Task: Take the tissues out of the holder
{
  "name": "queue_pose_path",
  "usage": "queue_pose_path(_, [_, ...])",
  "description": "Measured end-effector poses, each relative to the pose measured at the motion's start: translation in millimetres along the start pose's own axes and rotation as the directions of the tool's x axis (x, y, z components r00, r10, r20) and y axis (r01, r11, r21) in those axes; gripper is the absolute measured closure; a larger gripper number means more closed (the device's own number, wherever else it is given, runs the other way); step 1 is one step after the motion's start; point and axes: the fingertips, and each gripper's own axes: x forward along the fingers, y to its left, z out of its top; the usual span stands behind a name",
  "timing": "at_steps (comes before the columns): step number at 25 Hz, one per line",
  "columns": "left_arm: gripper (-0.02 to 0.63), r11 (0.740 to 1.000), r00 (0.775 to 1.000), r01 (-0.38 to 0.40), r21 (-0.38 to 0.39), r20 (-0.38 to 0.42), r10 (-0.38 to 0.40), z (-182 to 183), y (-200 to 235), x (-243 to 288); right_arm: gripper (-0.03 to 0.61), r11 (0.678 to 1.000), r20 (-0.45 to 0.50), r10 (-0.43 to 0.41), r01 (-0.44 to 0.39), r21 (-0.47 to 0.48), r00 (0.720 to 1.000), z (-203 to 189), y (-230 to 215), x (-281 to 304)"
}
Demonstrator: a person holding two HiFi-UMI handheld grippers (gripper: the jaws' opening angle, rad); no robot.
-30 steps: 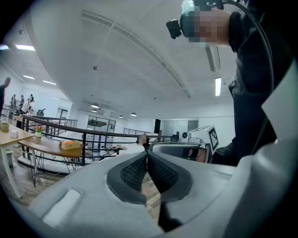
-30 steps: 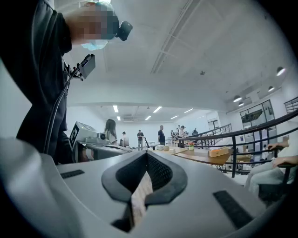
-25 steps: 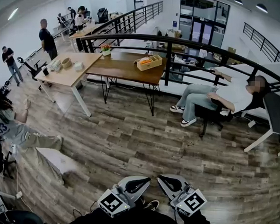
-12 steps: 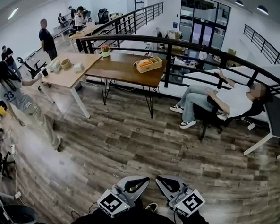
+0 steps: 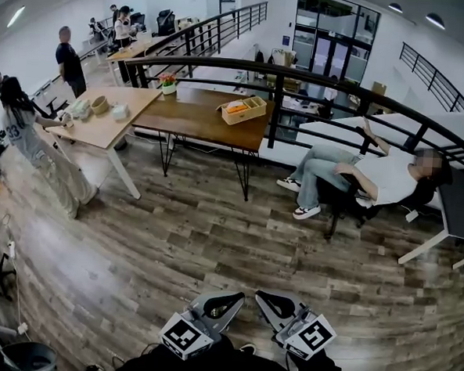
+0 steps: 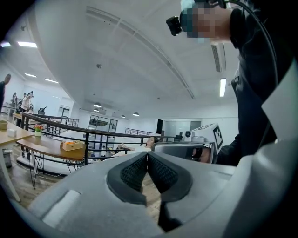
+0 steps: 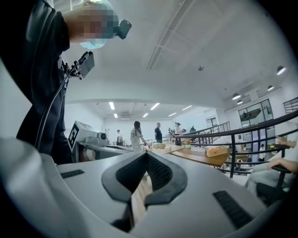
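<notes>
Two closed: left hand-held gripper [image 6: 147, 158], right hand-held gripper [image 7: 147, 157]; jersey [image 5: 17, 130] possibly "33".

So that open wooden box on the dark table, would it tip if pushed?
The wooden box looks low and wide, so it would probably slide rather than tip. It sits near the table corner, so a hard push might send it off. Its orange contents may shift.

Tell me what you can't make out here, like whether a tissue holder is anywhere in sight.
- Head view: small items on the light table are too far to name; no tissue holder identifiable.
- Head view: orange contents of the wooden box, too small.
- Both gripper views: that table looks smaller still.
</notes>
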Motion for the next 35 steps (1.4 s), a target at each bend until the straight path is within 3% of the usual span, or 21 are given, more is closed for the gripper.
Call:
queue_pose_path(3, [0.603,1.0,1.0,0.01,0.026,-0.005,-0.01,5,34,12,0.574,1.0,-0.013,0.002,-0.002,-0.003,1.0,3,-22,28])
queue_pose_path(18, [0.604,0.999,0.999,0.036,-0.013,0.029,-0.035,45,217,50,0.574,1.0,-0.054,0.004,-0.005,-0.011,0.999,24,-126,189])
queue_pose_path(27, [0.604,0.999,0.999,0.037,-0.008,0.02,-0.037,52,282,64,0.574,1.0,-0.059,0.014,-0.014,0.0,0.998,25,-162,242])
queue_pose_path(35, [0.604,1.0,1.0,0.013,-0.001,0.008,-0.013,54,330,114,0.574,0.999,-0.053,0.054,-0.054,0.001,0.997,27,-226,272])
